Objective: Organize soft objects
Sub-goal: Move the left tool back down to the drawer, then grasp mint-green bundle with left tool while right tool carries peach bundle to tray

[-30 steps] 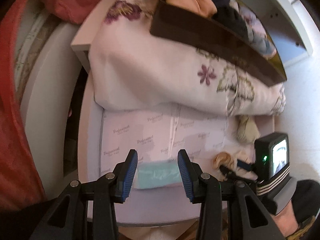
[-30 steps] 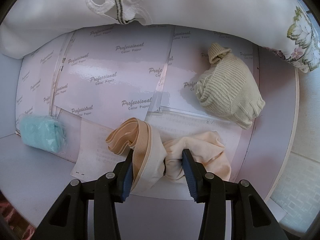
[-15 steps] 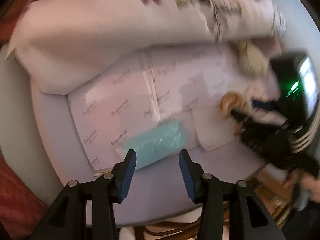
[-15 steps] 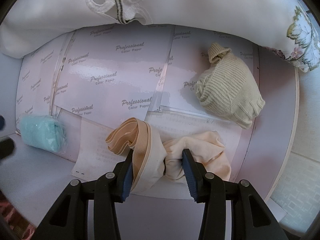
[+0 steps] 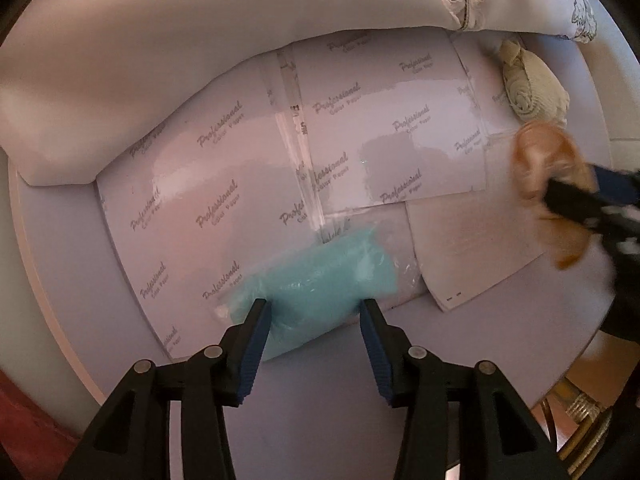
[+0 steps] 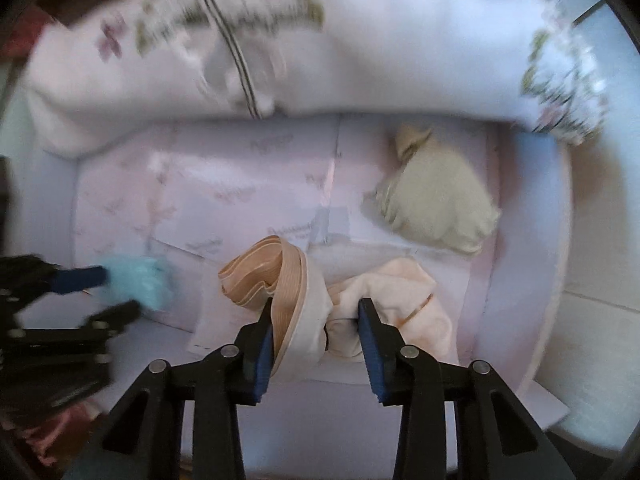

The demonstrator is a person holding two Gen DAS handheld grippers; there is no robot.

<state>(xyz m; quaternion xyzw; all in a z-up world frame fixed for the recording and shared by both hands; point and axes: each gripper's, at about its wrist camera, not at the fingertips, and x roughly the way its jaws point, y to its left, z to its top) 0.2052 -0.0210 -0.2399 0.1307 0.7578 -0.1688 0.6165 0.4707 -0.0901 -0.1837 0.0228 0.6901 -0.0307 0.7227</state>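
Observation:
A teal soft bundle in clear wrap (image 5: pixel 320 280) lies on the pink printed paper (image 5: pixel 224 168). My left gripper (image 5: pixel 316 316) is open with its jaws on either side of the bundle's near end. In the right wrist view the teal bundle (image 6: pixel 140 280) sits at the left. A peach garment with a ribbed band (image 6: pixel 320 296) lies between the open jaws of my right gripper (image 6: pixel 316 312), and it looks lifted slightly; that view is blurred. A cream knitted item (image 6: pixel 436 204) lies at the back right, also seen in the left wrist view (image 5: pixel 532 84).
A white embroidered floral cloth (image 6: pixel 320 48) is bunched along the back of the white table (image 5: pixel 320 420). A loose sheet of paper (image 5: pixel 472 248) lies under the peach garment. Dark wood shows at the top left edge (image 6: pixel 80 0).
My left gripper moved forward and down onto the teal bundle, which now sits between its jaws. My right gripper pulled back and up with the peach garment between its jaws; its view is blurred.

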